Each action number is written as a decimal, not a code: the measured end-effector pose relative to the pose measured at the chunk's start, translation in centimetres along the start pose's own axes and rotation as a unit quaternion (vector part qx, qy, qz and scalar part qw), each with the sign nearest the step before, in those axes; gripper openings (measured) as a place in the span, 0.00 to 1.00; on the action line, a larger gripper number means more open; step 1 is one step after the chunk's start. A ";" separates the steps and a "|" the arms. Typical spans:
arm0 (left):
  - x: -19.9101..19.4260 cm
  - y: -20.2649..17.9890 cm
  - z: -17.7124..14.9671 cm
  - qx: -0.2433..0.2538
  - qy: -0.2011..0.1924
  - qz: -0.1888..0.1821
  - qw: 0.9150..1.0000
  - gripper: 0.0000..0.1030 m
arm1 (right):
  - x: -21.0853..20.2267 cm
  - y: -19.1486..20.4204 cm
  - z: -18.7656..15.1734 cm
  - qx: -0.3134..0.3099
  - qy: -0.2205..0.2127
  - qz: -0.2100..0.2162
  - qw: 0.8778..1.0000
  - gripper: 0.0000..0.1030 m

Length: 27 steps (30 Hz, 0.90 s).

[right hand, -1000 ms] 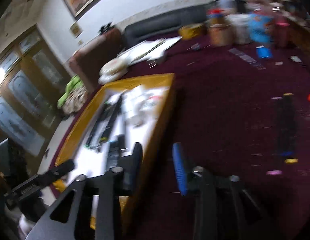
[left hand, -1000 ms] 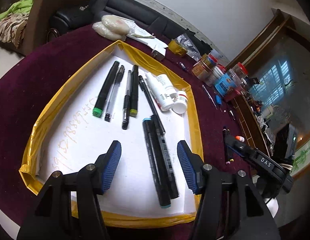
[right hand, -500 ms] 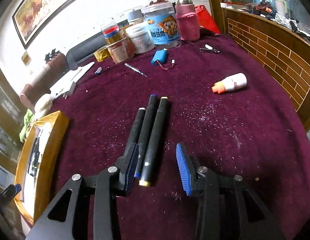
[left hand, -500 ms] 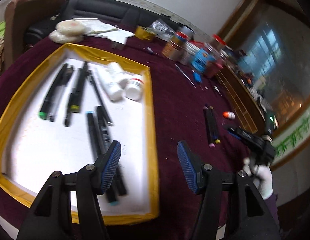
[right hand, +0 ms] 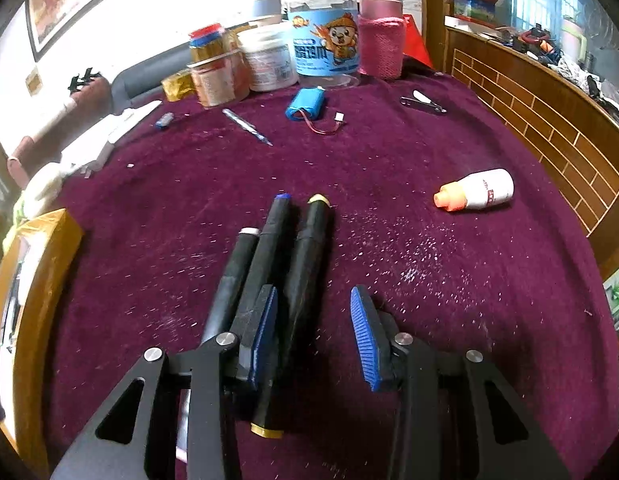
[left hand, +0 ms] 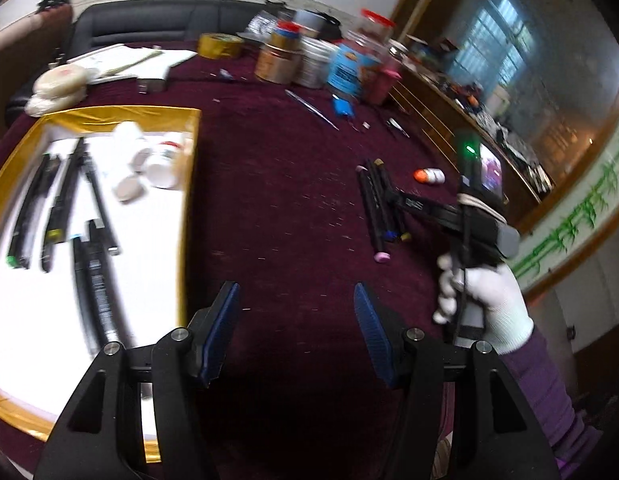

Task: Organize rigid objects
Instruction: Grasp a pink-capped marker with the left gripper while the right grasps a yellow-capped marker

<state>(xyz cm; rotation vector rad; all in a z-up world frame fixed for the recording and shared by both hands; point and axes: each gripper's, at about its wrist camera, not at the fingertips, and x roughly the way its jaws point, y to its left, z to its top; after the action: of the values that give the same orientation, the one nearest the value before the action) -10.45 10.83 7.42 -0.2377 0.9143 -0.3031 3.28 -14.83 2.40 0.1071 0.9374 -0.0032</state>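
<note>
Three black markers lie side by side on the maroon cloth: white-capped [right hand: 233, 272], blue-capped [right hand: 273, 236] and yellow-capped [right hand: 309, 256]. My right gripper [right hand: 314, 332] is low over them, its jaws closing. The yellow-capped marker lies between them by the left pad [right hand: 265, 328], and the right pad stands clear of it. In the left wrist view the right gripper [left hand: 389, 196] sits on the marker group [left hand: 373, 216], held by a white-gloved hand [left hand: 489, 296]. My left gripper [left hand: 295, 320] hangs open over bare cloth, right of the gold-rimmed tray [left hand: 189, 184] holding pens [left hand: 65, 200] and white bottles [left hand: 157, 164].
A white bottle with an orange cap [right hand: 477, 192] lies right of the markers. Jars [right hand: 321, 52], a blue battery pack [right hand: 305, 104], a nail clipper [right hand: 423, 102] and a thin pen [right hand: 247, 126] sit at the back. A wooden rail [right hand: 549, 128] borders the right side.
My left gripper has swung right, from over the tray's pens to over bare cloth. My right gripper has come down onto the three markers and its jaws have narrowed.
</note>
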 end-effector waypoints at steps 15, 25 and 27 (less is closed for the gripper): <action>8.2 -7.5 3.1 0.085 0.039 0.016 0.996 0.55 | -0.1 -5.5 0.0 0.096 -0.027 0.068 0.993 0.13; 15.3 -10.4 4.0 0.146 0.071 0.050 0.985 0.50 | 0.2 -6.5 0.0 0.119 -0.026 0.099 0.988 0.13; 15.2 -10.3 3.8 0.154 0.062 0.054 0.985 0.40 | 0.2 -6.5 0.0 0.119 -0.026 0.100 0.987 0.13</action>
<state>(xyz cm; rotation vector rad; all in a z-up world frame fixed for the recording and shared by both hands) -0.27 -3.86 1.83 0.1161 0.9855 -0.3567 3.09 -21.30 1.62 0.4206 0.8689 0.0677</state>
